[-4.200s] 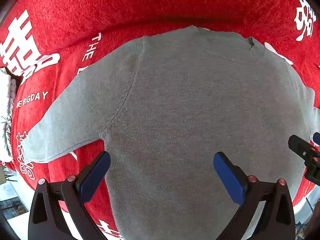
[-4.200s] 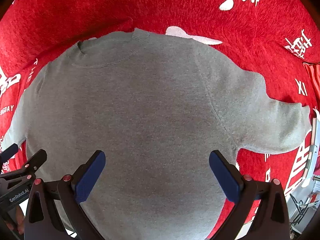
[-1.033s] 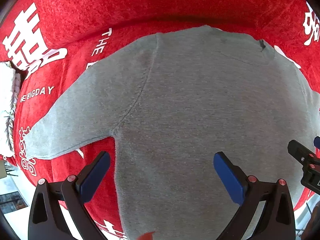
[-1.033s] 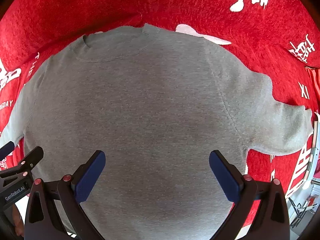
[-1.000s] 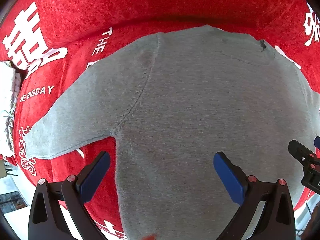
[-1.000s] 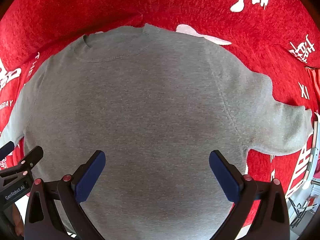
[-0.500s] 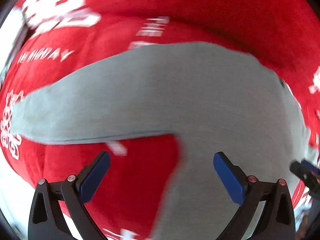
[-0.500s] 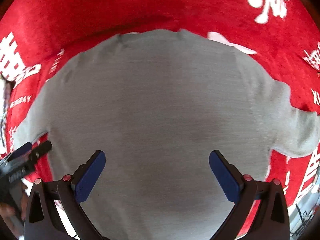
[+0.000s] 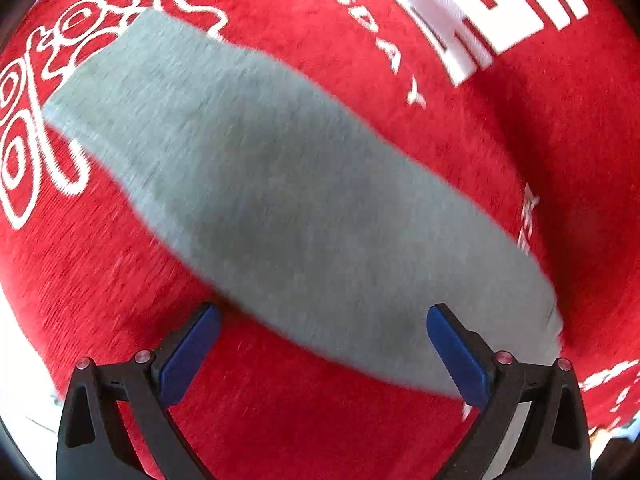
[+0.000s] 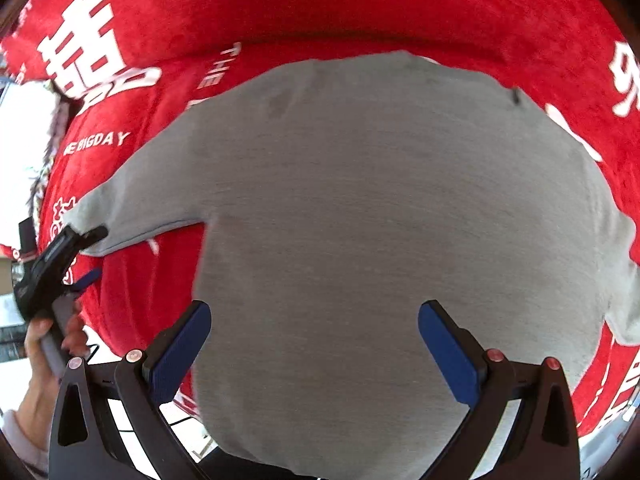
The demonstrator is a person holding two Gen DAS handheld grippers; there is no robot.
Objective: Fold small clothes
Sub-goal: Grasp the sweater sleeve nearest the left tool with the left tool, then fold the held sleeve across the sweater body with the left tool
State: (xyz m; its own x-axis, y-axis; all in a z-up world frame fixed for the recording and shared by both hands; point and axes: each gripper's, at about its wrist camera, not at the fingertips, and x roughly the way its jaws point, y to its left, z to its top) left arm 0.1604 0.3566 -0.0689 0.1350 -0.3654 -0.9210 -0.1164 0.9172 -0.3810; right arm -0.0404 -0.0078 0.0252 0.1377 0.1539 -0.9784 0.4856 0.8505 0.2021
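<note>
A small grey sweater (image 10: 360, 216) lies flat on the red cloth, neck at the far side. In the right wrist view my right gripper (image 10: 314, 344) hangs open above the lower body of the sweater, holding nothing. The left sleeve (image 9: 280, 208) fills the left wrist view, running diagonally from the cuff at top left to the lower right. My left gripper (image 9: 322, 356) is open above that sleeve, with the right pad over the grey fabric. From the right wrist view the left gripper (image 10: 94, 254) sits at the sleeve cuff, held by a hand (image 10: 44, 344).
The red cloth (image 10: 360, 16) with white characters and lettering covers the whole surface and rises at the back. A pale fringed item (image 10: 48, 152) lies past its left edge. The cloth's near edge (image 10: 132, 344) drops off towards the person.
The left gripper swung left, from over the sweater's body to over the left sleeve and its cuff. The right gripper's view also shifted left. Both stayed open.
</note>
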